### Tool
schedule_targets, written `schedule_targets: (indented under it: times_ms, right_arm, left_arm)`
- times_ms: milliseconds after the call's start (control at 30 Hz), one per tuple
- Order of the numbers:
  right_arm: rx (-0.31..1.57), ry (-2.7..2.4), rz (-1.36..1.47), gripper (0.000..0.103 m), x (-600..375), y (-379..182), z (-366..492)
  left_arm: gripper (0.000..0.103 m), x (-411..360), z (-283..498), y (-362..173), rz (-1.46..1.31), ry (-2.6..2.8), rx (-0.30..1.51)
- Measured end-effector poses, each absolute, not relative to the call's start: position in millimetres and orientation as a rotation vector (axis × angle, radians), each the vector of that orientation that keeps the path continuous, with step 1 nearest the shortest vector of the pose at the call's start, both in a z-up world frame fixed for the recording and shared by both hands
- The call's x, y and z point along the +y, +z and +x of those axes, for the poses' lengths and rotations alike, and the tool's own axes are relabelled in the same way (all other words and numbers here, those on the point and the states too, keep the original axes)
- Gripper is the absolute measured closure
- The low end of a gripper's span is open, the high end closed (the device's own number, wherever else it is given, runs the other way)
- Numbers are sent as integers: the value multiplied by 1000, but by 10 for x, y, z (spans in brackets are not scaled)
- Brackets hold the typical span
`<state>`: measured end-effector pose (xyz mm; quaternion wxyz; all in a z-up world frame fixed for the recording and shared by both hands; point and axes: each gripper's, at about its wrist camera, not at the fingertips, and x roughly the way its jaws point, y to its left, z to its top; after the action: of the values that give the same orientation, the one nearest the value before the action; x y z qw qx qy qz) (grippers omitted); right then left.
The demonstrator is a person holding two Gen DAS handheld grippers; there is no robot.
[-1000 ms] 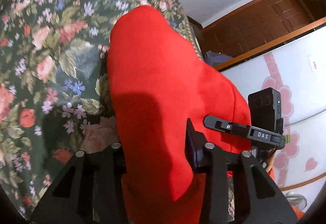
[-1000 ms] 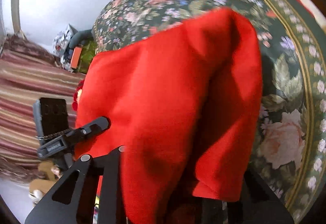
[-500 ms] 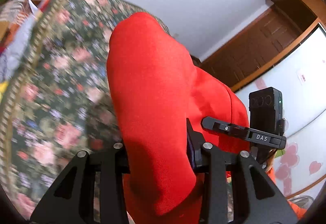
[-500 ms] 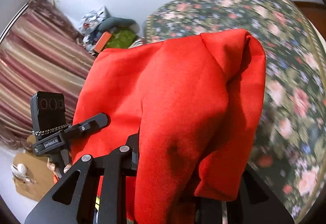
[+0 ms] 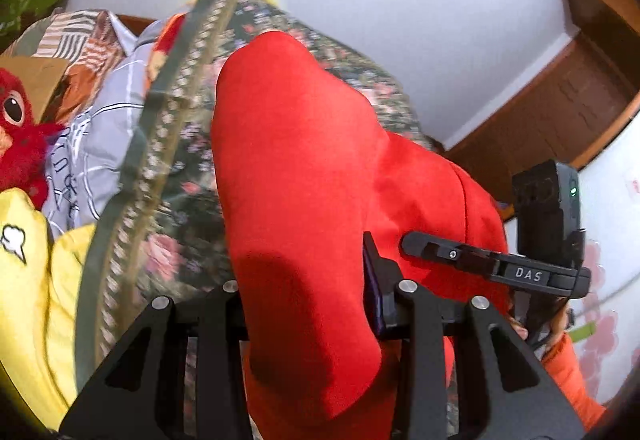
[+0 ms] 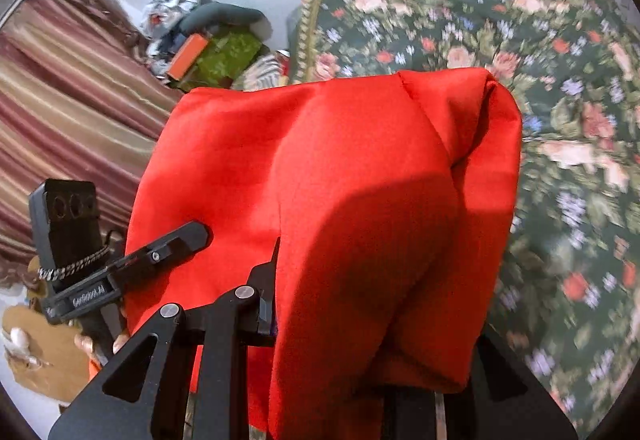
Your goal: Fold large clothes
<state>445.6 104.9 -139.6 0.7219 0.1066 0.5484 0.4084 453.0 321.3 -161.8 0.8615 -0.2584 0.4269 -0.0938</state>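
So from the left wrist we've got our left gripper (image 5: 308, 304) clamped tight on a bunched fold of the red garment (image 5: 304, 176), which hangs lifted over the floral bedspread (image 5: 180, 168). Over on the right wrist, our right gripper (image 6: 360, 320) pinches the same red garment (image 6: 360, 180) too, its cloth draped over the fingers above that bedspread (image 6: 560, 80).

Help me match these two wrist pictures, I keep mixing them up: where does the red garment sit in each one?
Left wrist: the red garment fills the centre, draped over the left gripper, running toward the right edge.
Right wrist: it fills the centre and lower middle, hanging over the right gripper.
Shared landmark: the floral bedspread, left of the garment in the left view, upper right in the right view.
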Motion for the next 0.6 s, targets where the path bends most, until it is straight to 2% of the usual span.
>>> schedule_targets:
  times_ms: [167, 267, 400, 600]
  right_arm:
    - [1296, 807, 301, 81, 1378, -1935, 4651]
    - [1310, 777, 230, 81, 1542, -2215, 4669]
    - [1261, 787, 126, 77, 1531, -2240, 4586]
    - [1243, 769, 64, 68, 1308, -2120, 4494]
  left_arm:
    - [66, 3439, 4813, -2136, -514, -67, 941]
    - [64, 3525, 4932, -2522, -478, 29, 1023]
    - [51, 3659, 4875, -2798, -522, 38, 1050]
    - [21, 3711, 4561, -2652, -434, 161, 1056]
